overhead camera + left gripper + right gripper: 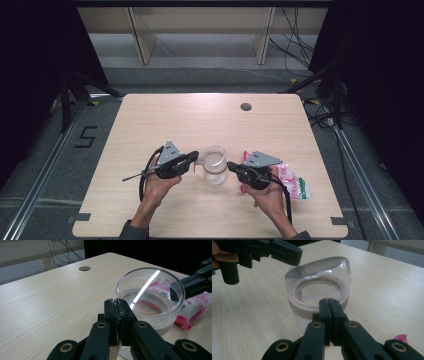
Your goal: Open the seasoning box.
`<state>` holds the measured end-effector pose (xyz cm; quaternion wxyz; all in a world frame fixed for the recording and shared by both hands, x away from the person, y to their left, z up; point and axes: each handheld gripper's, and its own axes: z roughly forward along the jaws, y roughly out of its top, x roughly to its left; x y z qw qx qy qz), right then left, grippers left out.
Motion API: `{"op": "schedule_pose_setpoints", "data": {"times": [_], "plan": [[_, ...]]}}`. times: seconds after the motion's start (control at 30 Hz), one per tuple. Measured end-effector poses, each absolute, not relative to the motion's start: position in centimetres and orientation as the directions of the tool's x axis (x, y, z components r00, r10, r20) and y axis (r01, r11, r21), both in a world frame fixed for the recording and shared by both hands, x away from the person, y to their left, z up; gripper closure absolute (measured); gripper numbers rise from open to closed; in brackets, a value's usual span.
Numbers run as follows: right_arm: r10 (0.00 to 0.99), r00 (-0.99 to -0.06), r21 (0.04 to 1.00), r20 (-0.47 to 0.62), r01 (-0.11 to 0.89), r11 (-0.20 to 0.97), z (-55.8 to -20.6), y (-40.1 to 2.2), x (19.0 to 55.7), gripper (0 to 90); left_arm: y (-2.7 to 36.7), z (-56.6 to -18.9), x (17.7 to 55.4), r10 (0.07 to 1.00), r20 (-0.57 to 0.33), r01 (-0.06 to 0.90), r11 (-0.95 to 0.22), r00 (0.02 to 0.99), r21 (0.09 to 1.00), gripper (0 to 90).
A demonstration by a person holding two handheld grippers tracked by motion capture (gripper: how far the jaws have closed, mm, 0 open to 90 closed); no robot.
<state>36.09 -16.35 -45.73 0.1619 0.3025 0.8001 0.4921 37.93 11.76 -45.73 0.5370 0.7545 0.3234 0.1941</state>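
A clear round cup [215, 165] with a little pale liquid in its bottom stands at the middle of the table. My left gripper [195, 156] comes at the cup from the left with its jaws closed, and its tips appear to pinch a thin clear lip at the rim. In the left gripper view the cup [150, 297] sits just past the tips [116, 301]. My right gripper [231, 165] is shut with nothing in it, its tips close against the cup's right side. In the right gripper view the cup [319, 285] stands right behind the tips [328, 300], with the left gripper [298, 252] at its rim.
Pink and white packets [292, 182] lie on the table [200, 120] under my right hand; one packet [195, 306] shows behind the cup. A round cable hole [245, 106] sits near the far edge. Cables and stand legs lie on the floor beyond.
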Motion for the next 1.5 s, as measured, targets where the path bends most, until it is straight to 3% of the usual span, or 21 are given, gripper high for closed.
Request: {"op": "schedule_pose_setpoints", "data": {"times": [0.17,0.23,0.33,0.43,0.67,1.07,1.5], "plan": [[0.633,-0.774,0.894,0.006,0.288,0.344,-45.5,-16.2,36.5,90.0,11.8,-45.8,37.9,0.698,-0.066,0.285,-0.202,0.713,0.937,86.1],[0.646,-0.761,0.889,0.055,0.332,0.315,-45.3,-16.1,36.2,90.0,11.9,-45.8,37.9,0.698,-0.055,0.278,-0.211,0.714,0.937,83.8],[0.630,-0.775,0.891,0.047,0.318,0.324,-45.2,-16.0,36.4,90.0,12.2,-45.8,38.1,0.701,-0.091,0.293,-0.175,0.708,0.940,76.5],[0.630,-0.776,0.897,0.034,0.301,0.323,-45.1,-15.8,36.4,90.0,13.3,-45.8,38.2,0.704,-0.156,0.322,-0.109,0.693,0.940,61.8],[0.620,-0.784,0.903,0.030,0.287,0.319,-44.5,-15.2,36.5,90.0,14.4,-46.1,37.0,0.700,-0.121,0.338,-0.180,0.704,0.924,43.8],[0.614,-0.789,0.917,0.007,0.250,0.311,-43.7,-13.2,36.6,89.9,14.6,-47.8,35.7,0.690,-0.104,0.364,-0.242,0.716,0.900,31.6],[0.567,-0.824,0.919,-0.014,0.213,0.331,-43.0,-10.3,36.6,89.6,14.8,-48.1,35.1,0.705,-0.089,0.368,-0.255,0.704,0.894,29.0]]}}
